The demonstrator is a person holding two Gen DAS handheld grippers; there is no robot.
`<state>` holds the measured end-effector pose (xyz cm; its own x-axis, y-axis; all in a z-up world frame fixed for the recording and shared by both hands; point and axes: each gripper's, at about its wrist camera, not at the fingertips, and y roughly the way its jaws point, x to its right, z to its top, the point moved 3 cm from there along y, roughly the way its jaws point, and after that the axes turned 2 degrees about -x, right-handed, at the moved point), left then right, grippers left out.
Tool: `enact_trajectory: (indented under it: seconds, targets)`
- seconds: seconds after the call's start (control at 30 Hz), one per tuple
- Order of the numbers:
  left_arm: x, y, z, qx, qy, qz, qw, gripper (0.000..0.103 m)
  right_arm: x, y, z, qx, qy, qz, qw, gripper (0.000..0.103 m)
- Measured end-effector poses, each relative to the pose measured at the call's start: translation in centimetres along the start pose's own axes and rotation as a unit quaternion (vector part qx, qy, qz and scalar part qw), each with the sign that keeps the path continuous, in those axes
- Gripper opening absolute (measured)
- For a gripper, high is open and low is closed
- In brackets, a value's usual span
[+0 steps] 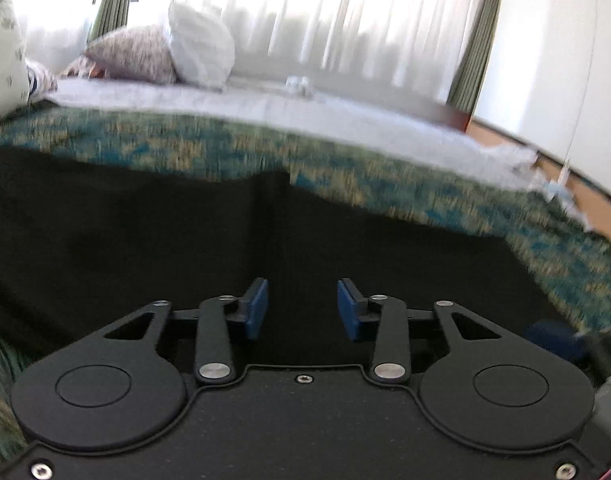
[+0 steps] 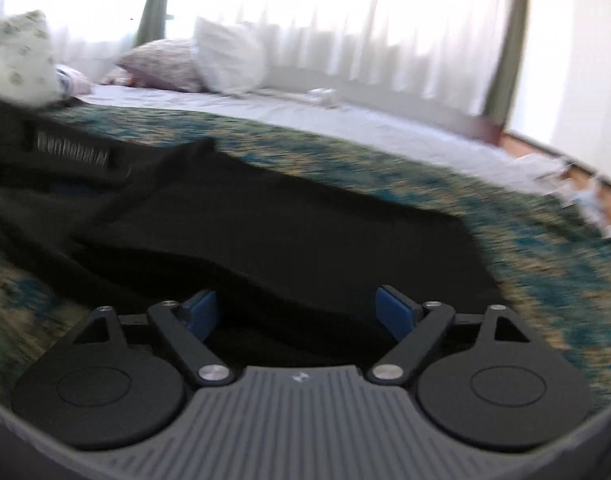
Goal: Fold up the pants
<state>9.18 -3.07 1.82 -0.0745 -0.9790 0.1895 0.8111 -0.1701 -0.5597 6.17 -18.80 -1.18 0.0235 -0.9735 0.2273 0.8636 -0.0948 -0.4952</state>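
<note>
Black fabric fills the middle of both views: the pants (image 1: 265, 232) lie spread on a bed covered by a teal-and-tan patterned bedspread (image 1: 385, 176). In the left wrist view the cloth runs across the centre and lower frame, with a seam or fold line down the middle. In the right wrist view the pants (image 2: 265, 232) show a raised fold across the centre and a bunched part at the upper left, where a light label or waistband strip is visible.

The left gripper (image 1: 302, 310) sits at lower centre over the cloth, its blue pads set at a moderate gap with nothing pinched between them. The right gripper (image 2: 297, 314) stands wide at lower centre, with cloth lying below the gap and no pad pressing on it. Neither gripper holds the pants.

Beyond the bedspread lies a pale sheet (image 1: 225, 100), with pillows (image 1: 197, 48) at the upper left and sheer curtains (image 1: 365, 20) across the top. Both views are smeared, so fine edges are uncertain.

Risks, in my judgement: black on black hides the hems, so a gripper may take one layer only, or catch the bedspread too. The bunched part at the upper left may be dragged into a crooked fold. A hasty closure could miss the edge.
</note>
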Motion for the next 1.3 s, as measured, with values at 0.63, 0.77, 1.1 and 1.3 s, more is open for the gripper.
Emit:
enact_trajectory:
  seconds: [0.63,0.77,1.1,1.3]
  targets:
    - [1.0,0.7,-2.8,0.009,0.081,0.043,0.9957,0.032,13.9,-0.5,-4.9,-0.051,0.145,-0.177,0.972,0.099]
    - [0.8,0.7,-2.8,0.008,0.085,0.037,0.9957,0.032,14.5,-0.3,-5.2,-0.050,0.150,-0.167,0.973,0.101]
    - [0.3,0.6,-2.8,0.006,0.080,0.023,0.9965,0.033,15.2,0.0,-6.0,-0.042,0.151,-0.140,0.978,0.103]
    - [0.3,0.6,-2.9,0.008,0.078,0.021,0.9967,0.033,14.7,-1.2,-5.3,-0.049,0.143,-0.124,0.981,0.103]
